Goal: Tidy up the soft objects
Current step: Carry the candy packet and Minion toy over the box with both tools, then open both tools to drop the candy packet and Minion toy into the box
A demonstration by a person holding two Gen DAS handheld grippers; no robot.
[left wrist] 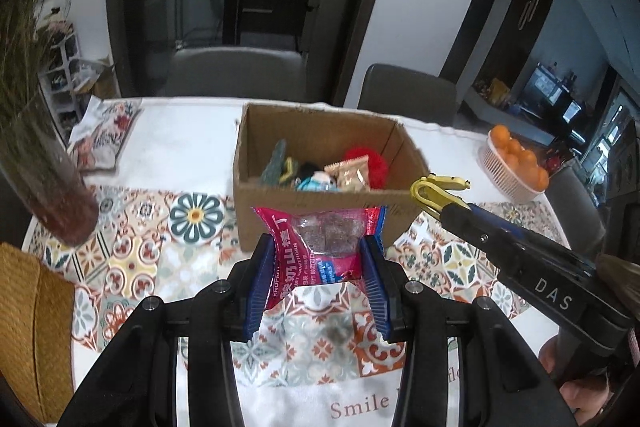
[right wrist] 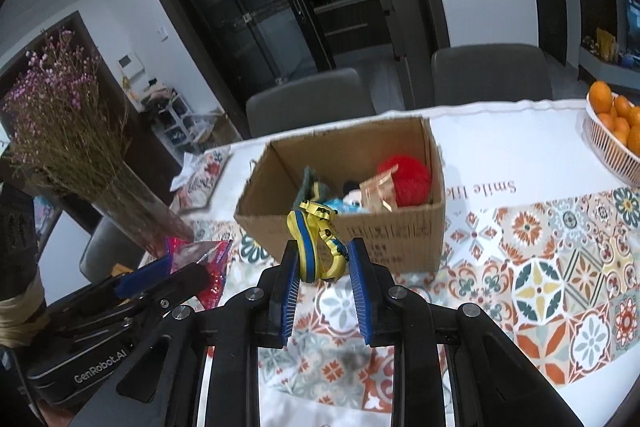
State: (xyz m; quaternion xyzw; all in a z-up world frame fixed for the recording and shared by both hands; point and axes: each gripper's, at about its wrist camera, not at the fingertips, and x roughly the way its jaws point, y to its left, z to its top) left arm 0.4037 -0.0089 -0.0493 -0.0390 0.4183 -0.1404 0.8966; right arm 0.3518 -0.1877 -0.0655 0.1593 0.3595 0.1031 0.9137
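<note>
The left tongs (left wrist: 320,247) are clamped on a pink snack packet (left wrist: 320,241), held above the table (left wrist: 176,143) just in front of the near wall of the cardboard box (left wrist: 320,197). The packet is pinched at both side edges between the blue pads (left wrist: 260,279) and bows slightly, its clear window showing dark pieces inside. The right tongs (right wrist: 324,259) are clamped on a yellow and blue toy (right wrist: 316,243), also held in the air just short of the box's near wall (right wrist: 384,231). The box stands open on the patterned tablecloth (right wrist: 540,267) and contains a red pompom (right wrist: 408,179), a tan foil sachet (right wrist: 378,193), a green item (left wrist: 274,163) and a blue and white item (left wrist: 316,181), partly hidden by the wall. To the left stands a glass vase of dried flowers (right wrist: 80,131); a folded printed cloth (left wrist: 104,135) lies behind it. A white basket of oranges (left wrist: 516,163) sits at the right of the table, well apart from the box.
</note>
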